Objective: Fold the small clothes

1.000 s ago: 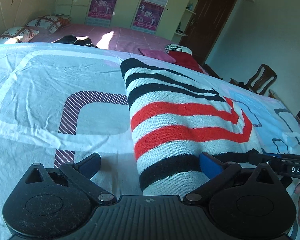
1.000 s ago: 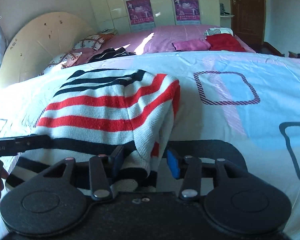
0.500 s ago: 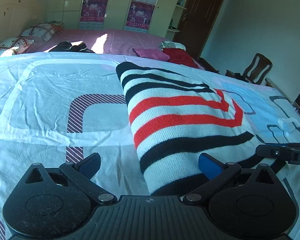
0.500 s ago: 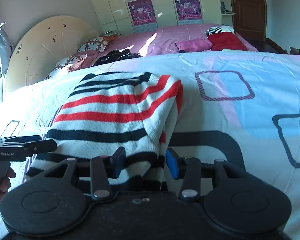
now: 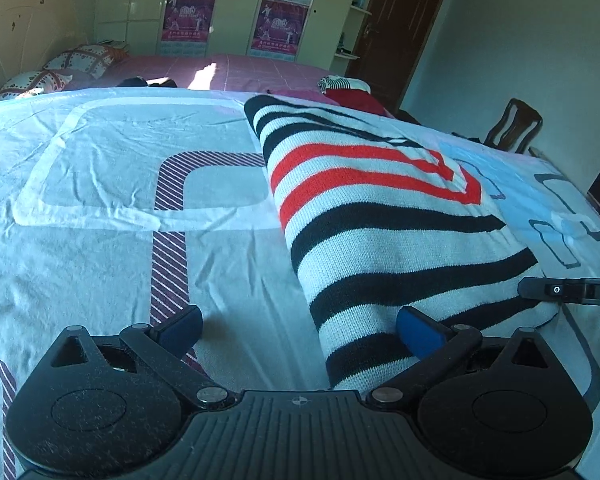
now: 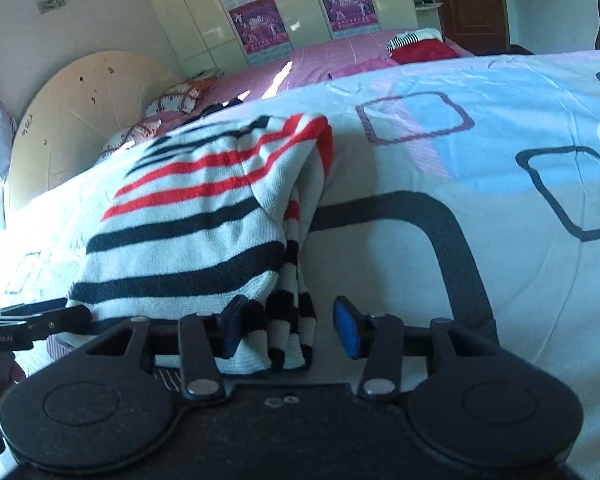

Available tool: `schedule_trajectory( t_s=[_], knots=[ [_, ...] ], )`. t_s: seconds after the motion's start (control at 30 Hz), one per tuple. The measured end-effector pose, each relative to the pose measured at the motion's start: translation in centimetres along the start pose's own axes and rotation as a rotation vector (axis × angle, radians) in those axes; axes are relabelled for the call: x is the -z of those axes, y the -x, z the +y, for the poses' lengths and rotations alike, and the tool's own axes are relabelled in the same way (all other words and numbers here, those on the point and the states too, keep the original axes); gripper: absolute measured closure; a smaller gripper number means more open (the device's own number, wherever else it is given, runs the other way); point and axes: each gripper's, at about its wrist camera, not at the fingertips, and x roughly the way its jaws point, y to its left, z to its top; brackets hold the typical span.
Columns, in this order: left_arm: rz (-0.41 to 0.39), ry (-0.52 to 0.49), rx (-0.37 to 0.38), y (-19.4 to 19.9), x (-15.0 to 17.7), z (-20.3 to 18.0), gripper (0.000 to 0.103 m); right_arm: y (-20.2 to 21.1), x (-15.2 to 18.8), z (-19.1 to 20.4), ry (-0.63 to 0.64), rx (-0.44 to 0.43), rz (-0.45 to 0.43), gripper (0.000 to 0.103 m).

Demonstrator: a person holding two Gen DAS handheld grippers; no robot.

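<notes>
both grippers' fingers spread at the striped sweater [image 5: 380, 216] hem, left gripper [image 5: 300, 330], right gripper [image 6: 288, 330]; next, pinch and fold.

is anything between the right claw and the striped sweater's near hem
Nothing visible is. The striped sweater lies on the bedsheet with its near hem already between the open fingers of the right claw. The left claw, also open, straddles its other corner.

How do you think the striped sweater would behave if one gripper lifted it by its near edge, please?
The striped sweater would probably sag and unfold: its folded layers already hang loosely at the right side. The thick knit looks grippy, so the fingers are unlikely to slip. Pushed, it would likely bunch on the wrinkled bedsheet.
</notes>
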Motion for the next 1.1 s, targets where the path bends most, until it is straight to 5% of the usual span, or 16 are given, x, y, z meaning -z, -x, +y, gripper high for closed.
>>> schedule_trajectory(
  t_s=[0.23,0.47,0.57,0.63,0.7,0.9,1.1],
  knots=[
    [0.013,0.019,0.001,-0.3,-0.4,0.7,0.0,-1.2,-1.3,1.2,0.095,-0.027,0.005,0.085],
    [0.025,0.001,-0.008,-0.5,-0.4,0.3,0.0,-1.1,-0.7,-0.5,0.033,-0.05,-0.006,0.088],
    [0.0,0.004,0.016,-0.1,-1.2,0.7,0.0,-0.6,-1.5,-0.7,0.032,-0.077,0.008,0.074],
    [-0.002,0.032,0.09,-0.2,-1.9,1.1,0.0,-0.2,-2.0,-1.8,-0.019,-0.104,-0.017,0.038],
    [0.0,0.099,0.199,-0.8,-2.8,1.6,0.0,-0.2,-2.6,-3.2,-0.091,-0.149,-0.04,0.025],
    [0.098,0.33,0.419,-5.0,-4.2,3.6,0.0,-3.9,-4.0,-7.1,-0.313,-0.313,0.036,0.024],
    [0.122,0.364,0.502,-7.4,-4.3,4.2,0.0,-6.4,-5.0,-8.2,-0.329,-0.41,0.117,0.021]
  ],
)
